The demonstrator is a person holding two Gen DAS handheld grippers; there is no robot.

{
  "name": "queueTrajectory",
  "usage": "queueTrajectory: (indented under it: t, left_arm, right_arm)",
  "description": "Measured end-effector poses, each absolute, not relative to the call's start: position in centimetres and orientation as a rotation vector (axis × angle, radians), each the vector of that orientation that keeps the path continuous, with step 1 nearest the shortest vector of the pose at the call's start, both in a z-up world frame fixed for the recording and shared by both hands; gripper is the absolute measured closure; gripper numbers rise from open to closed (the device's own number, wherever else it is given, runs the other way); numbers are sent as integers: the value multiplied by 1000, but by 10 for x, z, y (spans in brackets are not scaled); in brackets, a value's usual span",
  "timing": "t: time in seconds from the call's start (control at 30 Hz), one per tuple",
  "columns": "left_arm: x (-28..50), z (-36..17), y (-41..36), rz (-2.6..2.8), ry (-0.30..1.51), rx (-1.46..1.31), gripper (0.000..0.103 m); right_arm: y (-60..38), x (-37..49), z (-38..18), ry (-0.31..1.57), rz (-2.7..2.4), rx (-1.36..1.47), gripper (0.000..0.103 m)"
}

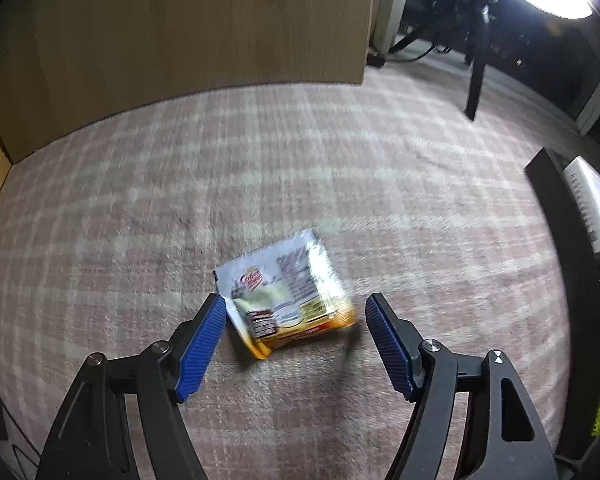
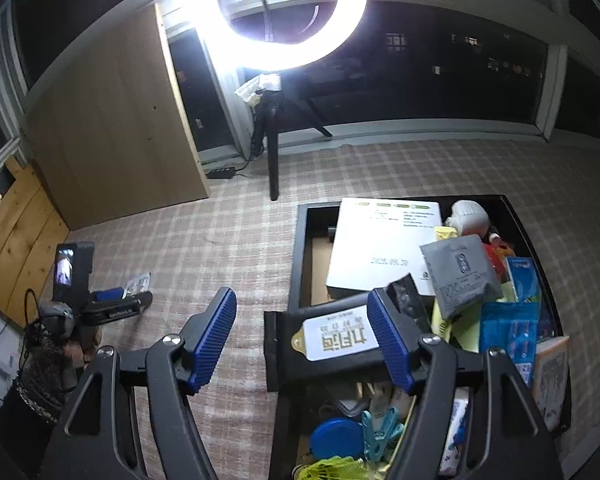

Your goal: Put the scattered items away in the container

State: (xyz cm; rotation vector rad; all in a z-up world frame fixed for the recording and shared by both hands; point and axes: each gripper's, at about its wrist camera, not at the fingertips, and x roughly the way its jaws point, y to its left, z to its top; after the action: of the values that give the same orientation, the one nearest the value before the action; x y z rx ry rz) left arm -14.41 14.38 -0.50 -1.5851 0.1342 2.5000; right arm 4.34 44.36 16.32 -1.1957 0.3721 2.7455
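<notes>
Plaid carpet [image 1: 260, 160] lay beneath the left gripper [image 1: 296, 312], spread wide around 1 snack packet [image 1: 286, 296], unclamped; closing askew could skid it. Right gripper [image 2: 302, 312] gaped empty above the container [image 2: 300, 248].

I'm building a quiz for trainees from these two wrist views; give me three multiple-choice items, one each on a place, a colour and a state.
1. Where is the snack packet?
A. in the black container
B. on the checked rug
C. on the wooden cabinet

2. What colour are the gripper pads?
A. blue
B. red
C. white

3. How does the left gripper stand?
A. shut on the packet
B. open, packet between its fingers
C. shut, holding nothing

Key: B, the packet lies flat on the rug; A, ribbed blue pads show in both views; B, the right pad stands clear of the packet.
</notes>
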Motion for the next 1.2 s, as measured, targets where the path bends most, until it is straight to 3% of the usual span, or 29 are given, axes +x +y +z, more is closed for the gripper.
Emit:
queueTrajectory:
  t: [0.1, 0.17, 0.33, 0.37, 0.67, 0.83, 1.2]
  left_arm:
    - [-143, -6, 143, 2526, 135, -1559, 35]
    - [-142, -4, 141, 2543, 132, -1543, 47]
    - [-136, -3, 131, 2543, 129, -1502, 56]
    - [-132, -1, 127, 2542, 115, -1482, 64]
    - [-99, 17, 88, 2553, 17, -1445, 64]
    - [-74, 57, 87, 2536, 14, -1336, 64]
    - [-14, 140, 209, 2359, 33, -1081, 64]
  right_arm:
    - [453, 48, 162, 418, 2719, -1184, 36]
    - [459, 51, 161, 446, 2704, -1182, 36]
    - [469, 60, 161, 494, 2680, -1153, 36]
    - [470, 62, 161, 500, 2678, -1146, 36]
    - [489, 92, 169, 567, 2625, -1051, 36]
    - [512, 122, 172, 661, 2548, -978, 36]
    - [577, 204, 171, 780, 2427, -889, 36]
